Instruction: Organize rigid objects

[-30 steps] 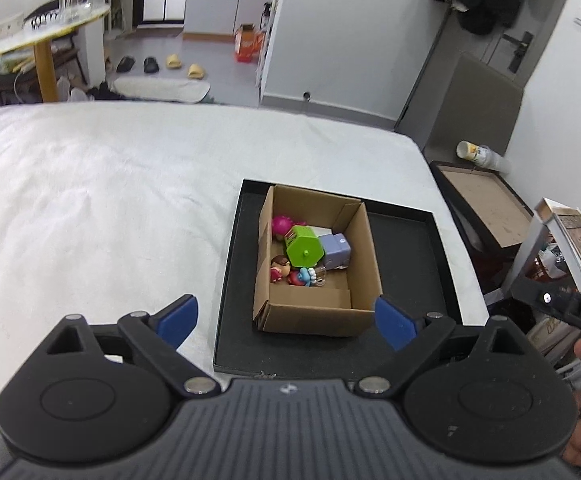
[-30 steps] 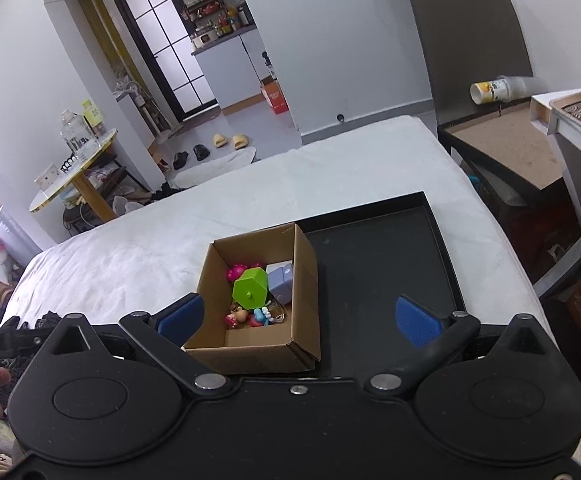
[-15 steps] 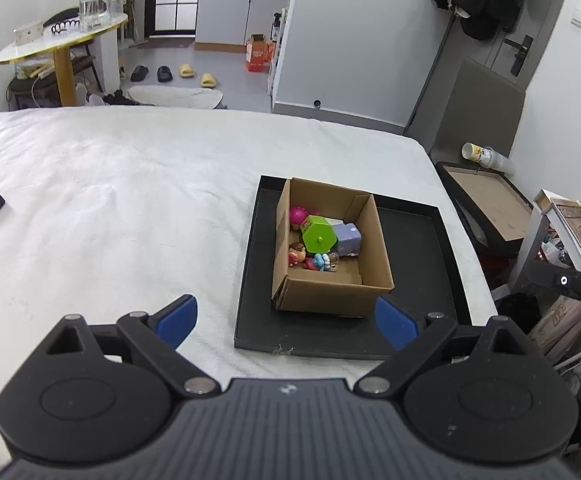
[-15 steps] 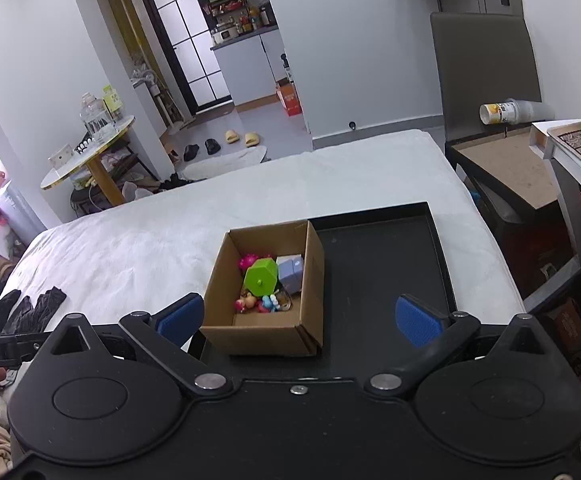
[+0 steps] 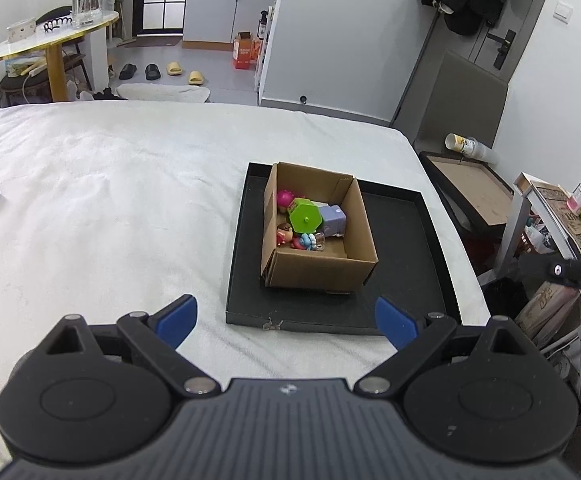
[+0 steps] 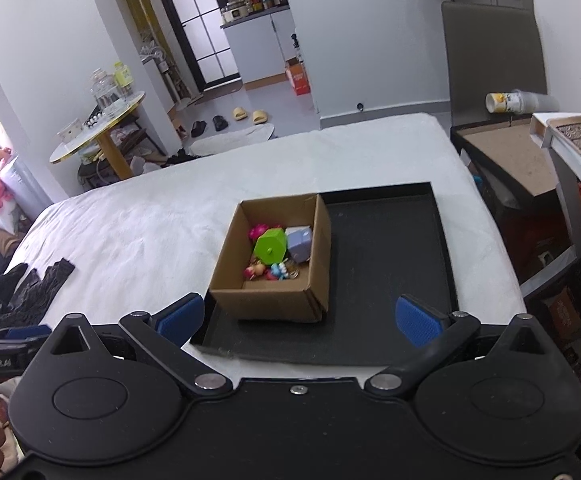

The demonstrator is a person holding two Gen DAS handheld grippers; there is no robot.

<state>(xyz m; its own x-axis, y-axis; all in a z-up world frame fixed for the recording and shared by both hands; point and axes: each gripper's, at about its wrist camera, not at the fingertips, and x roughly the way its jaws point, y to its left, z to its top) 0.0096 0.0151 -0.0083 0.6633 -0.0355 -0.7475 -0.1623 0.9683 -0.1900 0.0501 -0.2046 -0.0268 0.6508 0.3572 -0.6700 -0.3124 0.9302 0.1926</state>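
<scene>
An open cardboard box (image 5: 314, 272) stands on a black tray (image 5: 406, 248) on a white bed. It holds several small toys: a green hexagonal piece (image 5: 304, 216), a lavender block (image 5: 332, 220), a pink ball (image 5: 285, 199) and small figures (image 5: 300, 240). The box (image 6: 266, 300), tray (image 6: 386, 256) and green piece (image 6: 269, 246) also show in the right wrist view. My left gripper (image 5: 286, 322) is open and empty, held back from the tray's near edge. My right gripper (image 6: 298, 320) is open and empty, above the tray's near edge.
The white bed (image 5: 110, 208) spreads left. Dark clothing (image 6: 30, 284) lies at its left edge. A dark side table (image 5: 470, 188) and a shelf with boxes (image 5: 562, 216) stand to the right. A round table (image 5: 50, 40) and slippers (image 5: 182, 72) are beyond.
Both grippers have pulled back and up from the box, so the box and tray look smaller and farther. Both stay open. The toys have not moved.
</scene>
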